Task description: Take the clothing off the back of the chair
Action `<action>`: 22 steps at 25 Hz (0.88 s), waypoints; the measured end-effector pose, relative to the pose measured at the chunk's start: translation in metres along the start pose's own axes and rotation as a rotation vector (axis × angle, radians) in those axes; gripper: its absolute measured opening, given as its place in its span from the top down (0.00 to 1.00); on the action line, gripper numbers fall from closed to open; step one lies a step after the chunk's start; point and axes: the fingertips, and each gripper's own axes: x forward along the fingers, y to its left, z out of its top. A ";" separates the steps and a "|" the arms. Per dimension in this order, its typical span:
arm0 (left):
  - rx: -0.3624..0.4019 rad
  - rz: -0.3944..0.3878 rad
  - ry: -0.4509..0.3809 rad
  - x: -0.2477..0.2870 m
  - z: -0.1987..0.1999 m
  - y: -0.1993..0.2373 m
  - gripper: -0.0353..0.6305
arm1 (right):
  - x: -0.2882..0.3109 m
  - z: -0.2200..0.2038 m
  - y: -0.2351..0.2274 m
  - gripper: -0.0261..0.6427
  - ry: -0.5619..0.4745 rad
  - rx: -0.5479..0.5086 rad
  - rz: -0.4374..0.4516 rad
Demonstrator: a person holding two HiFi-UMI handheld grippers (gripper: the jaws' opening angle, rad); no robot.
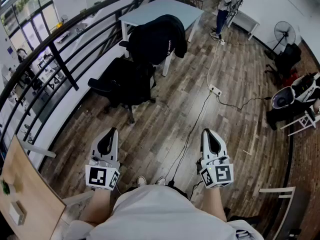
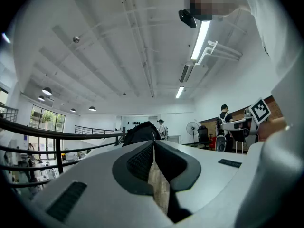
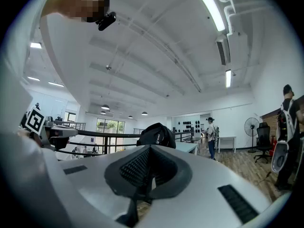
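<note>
A black jacket (image 1: 159, 38) hangs over the back of a black office chair (image 1: 125, 81) some way ahead on the wooden floor. Both grippers are held level near my legs, well short of the chair. My left gripper (image 1: 110, 132) is shut with nothing in it, and my right gripper (image 1: 207, 133) is likewise shut and empty. Beyond the closed left gripper (image 2: 153, 143) the jacket (image 2: 141, 131) shows small and distant. It also rises just above the closed right gripper (image 3: 149, 147) as a dark jacket (image 3: 157, 135).
A pale table (image 1: 172, 9) stands behind the chair. A black railing (image 1: 65, 59) runs along the left. A cable with a power strip (image 1: 215, 90) crosses the floor. A person (image 1: 226, 6) stands far back; a fan (image 1: 283, 33) and white equipment (image 1: 295, 94) sit right.
</note>
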 end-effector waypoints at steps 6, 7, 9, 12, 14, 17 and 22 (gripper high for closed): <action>0.006 -0.002 -0.001 0.001 0.003 -0.008 0.90 | -0.004 0.001 -0.003 0.93 0.002 -0.001 0.006; 0.005 -0.003 0.003 0.001 0.002 -0.010 0.90 | -0.005 0.000 -0.004 0.93 0.003 -0.001 0.005; 0.002 -0.004 0.012 0.002 -0.001 -0.013 0.90 | -0.007 -0.001 -0.007 0.93 0.003 0.006 0.008; 0.001 -0.006 0.023 0.004 -0.003 -0.019 0.90 | -0.009 -0.003 -0.012 0.93 -0.005 0.071 0.042; 0.003 -0.003 0.025 0.007 -0.004 -0.025 0.90 | -0.010 -0.006 -0.016 0.93 -0.001 0.096 0.066; 0.010 0.009 0.029 0.011 -0.002 -0.034 0.90 | -0.012 -0.012 -0.026 0.93 0.012 0.086 0.081; 0.029 0.031 0.036 0.018 0.000 -0.052 0.90 | -0.012 -0.023 -0.042 0.93 0.021 0.102 0.119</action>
